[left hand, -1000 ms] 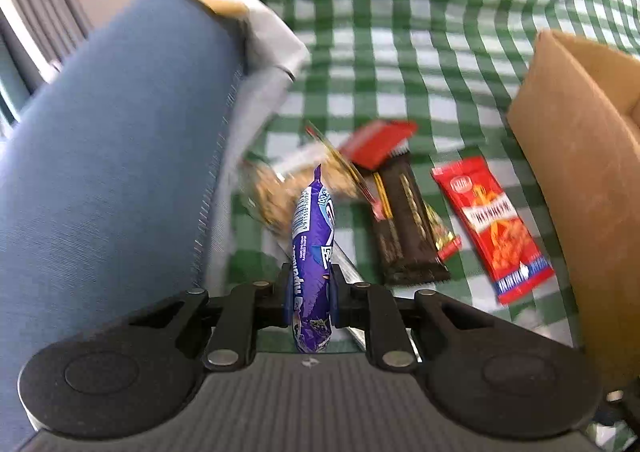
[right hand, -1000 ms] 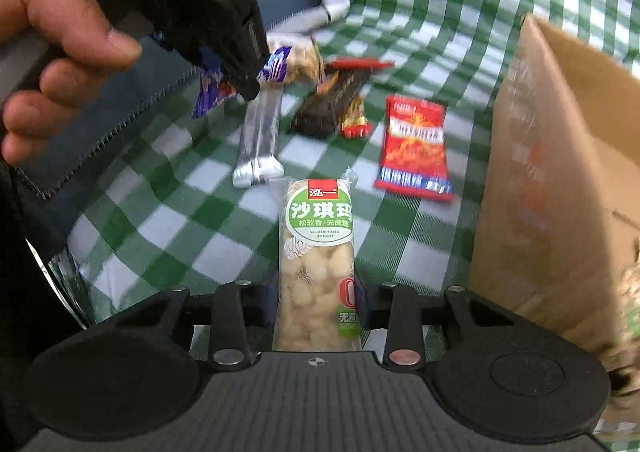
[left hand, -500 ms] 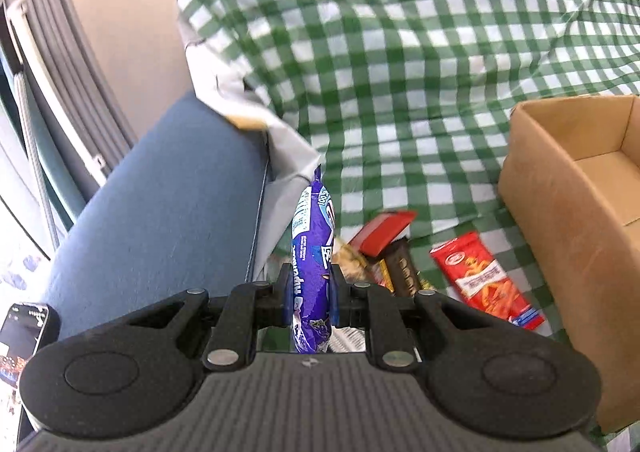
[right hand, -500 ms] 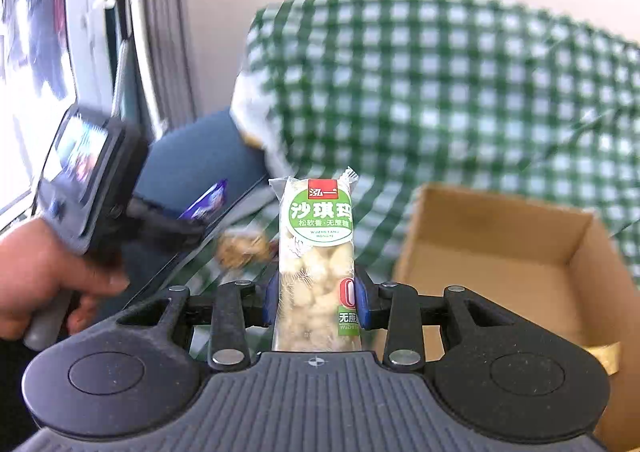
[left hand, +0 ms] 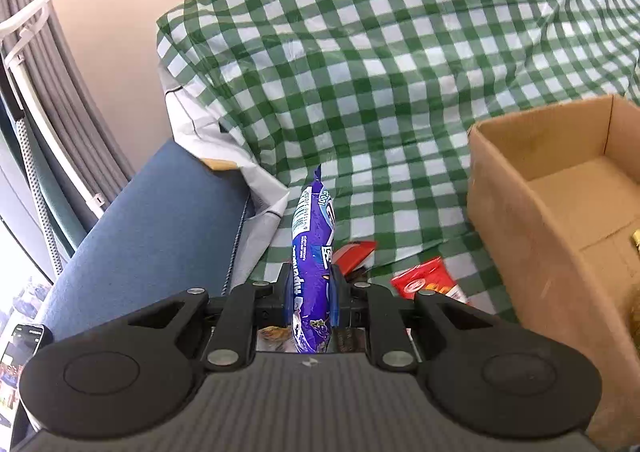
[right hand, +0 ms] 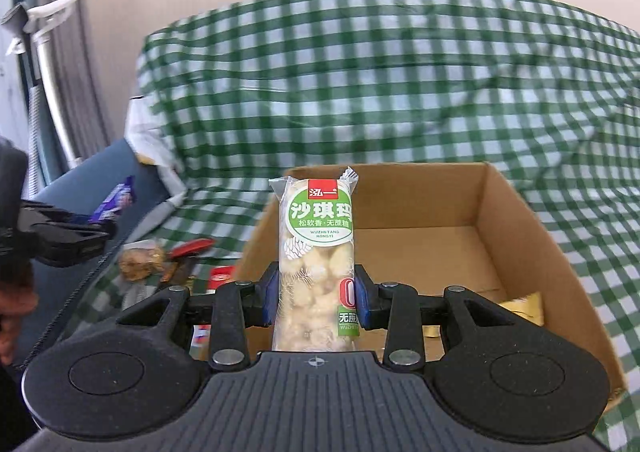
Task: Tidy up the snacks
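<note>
My left gripper (left hand: pixel 311 294) is shut on a purple snack packet (left hand: pixel 313 252) that stands upright between its blue pads. It hangs above the checked cloth, left of the open cardboard box (left hand: pixel 516 207). My right gripper (right hand: pixel 316 294) is shut on a clear packet of pale rice cake with a green label (right hand: pixel 318 244), held upright at the box's near left rim (right hand: pixel 256 248). In the right wrist view the left gripper (right hand: pixel 86 238) shows at the left with the purple packet (right hand: pixel 114 203) sticking out of it. A gold wrapper (right hand: pixel 524 306) lies inside the box.
A red snack packet (left hand: pixel 426 282), a red-wrapped bar (left hand: pixel 354 254) and a nut bar (right hand: pixel 140 258) lie on the green checked cloth (left hand: pixel 380 71) left of the box. A blue cushion (left hand: pixel 160 232) flanks them at the left. Curtains and a wall stand behind.
Both grippers have risen and tilted up with their packets. The right one has swung from above the cloth to the box's rim; the left one now shows more of the box.
</note>
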